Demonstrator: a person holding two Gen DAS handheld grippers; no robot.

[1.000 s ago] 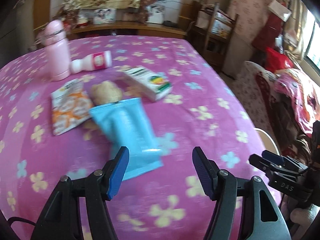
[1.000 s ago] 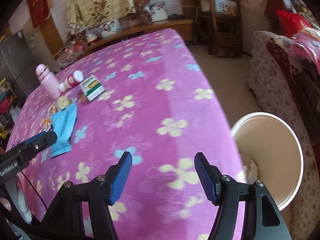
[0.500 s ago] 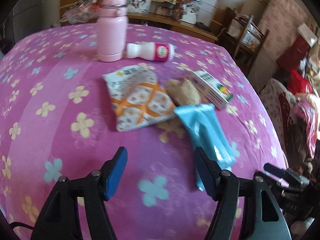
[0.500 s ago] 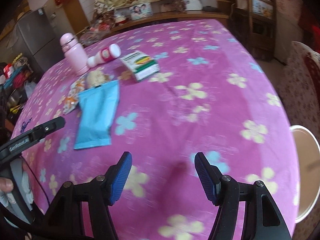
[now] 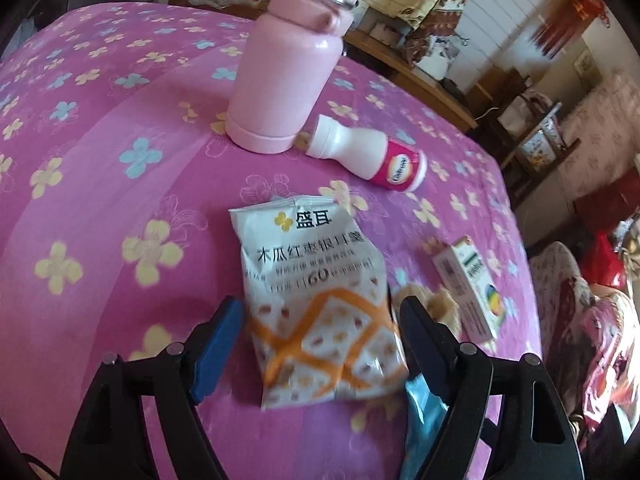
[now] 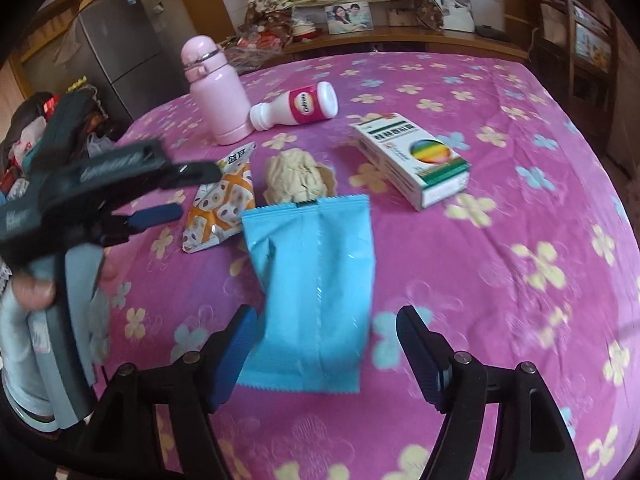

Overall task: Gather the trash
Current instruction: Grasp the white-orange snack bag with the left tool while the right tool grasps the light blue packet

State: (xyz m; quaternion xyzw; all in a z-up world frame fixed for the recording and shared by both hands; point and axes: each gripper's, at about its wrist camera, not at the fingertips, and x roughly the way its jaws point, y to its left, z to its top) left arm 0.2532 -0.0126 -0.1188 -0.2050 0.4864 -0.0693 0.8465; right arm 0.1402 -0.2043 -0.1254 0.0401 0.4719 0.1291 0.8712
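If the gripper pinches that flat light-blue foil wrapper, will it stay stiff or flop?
The flat light-blue foil wrapper would probably flop: it lies thin and creased on the pink flowered cloth. It looks empty, so likely very light. Its glossy film may slip between the pads.

Open pink cloth lay free on the right. Ahead, the way was crowded: blue wrapper, orange-white packet, crumpled wad and white box lay close together, the pink flask and toppled bottle beyond.
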